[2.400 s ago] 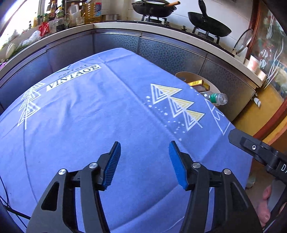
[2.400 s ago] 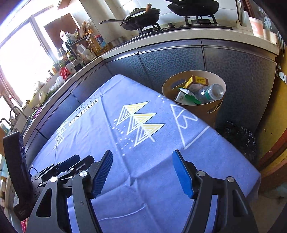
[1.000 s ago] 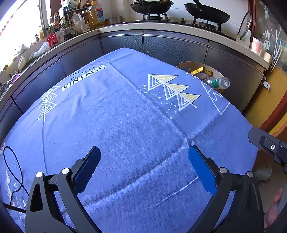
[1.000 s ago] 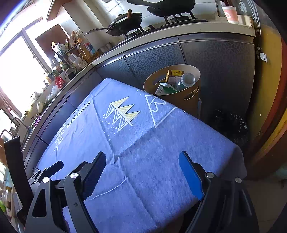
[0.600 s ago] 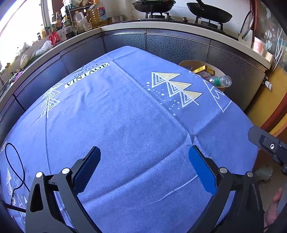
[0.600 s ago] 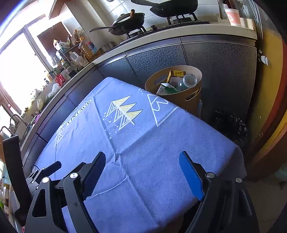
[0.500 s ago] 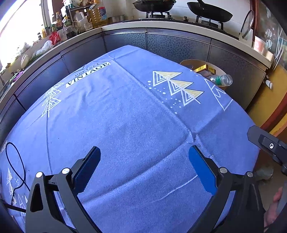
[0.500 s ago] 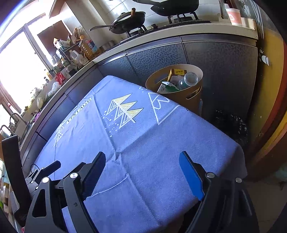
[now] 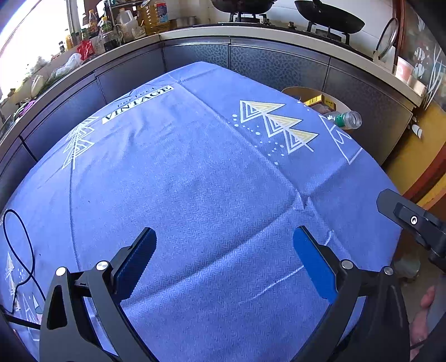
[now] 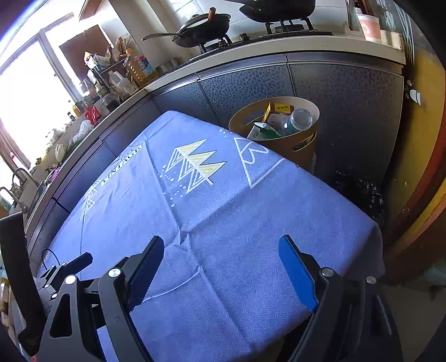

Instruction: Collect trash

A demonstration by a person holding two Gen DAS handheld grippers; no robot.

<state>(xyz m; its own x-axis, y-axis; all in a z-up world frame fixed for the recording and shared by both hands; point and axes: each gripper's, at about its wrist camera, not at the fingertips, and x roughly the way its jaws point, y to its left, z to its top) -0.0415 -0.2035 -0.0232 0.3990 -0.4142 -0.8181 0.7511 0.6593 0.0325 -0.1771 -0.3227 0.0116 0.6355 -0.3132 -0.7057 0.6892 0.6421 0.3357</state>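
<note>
A tan round trash bin (image 10: 302,142) stands on the floor past the table's far right corner. It holds a clear plastic bottle (image 10: 298,121), a yellow box (image 10: 280,109) and a carton. In the left wrist view the bin (image 9: 299,92) is half hidden behind the table edge, with the bottle (image 9: 345,120) sticking out. My left gripper (image 9: 224,253) is open and empty above the blue tablecloth (image 9: 181,181). My right gripper (image 10: 221,264) is open and empty over the cloth (image 10: 223,217) near the table's right edge.
A dark kitchen counter (image 10: 278,75) curves behind the table, with pans (image 10: 206,26) on a stove and bottles (image 9: 125,25) at the left. A black cable (image 9: 19,250) lies on the cloth at the left. The other gripper's body (image 9: 412,222) shows at right.
Both grippers opened wider since the earliest frames and drew back from the bin. Over the last half second almost nothing moves.
</note>
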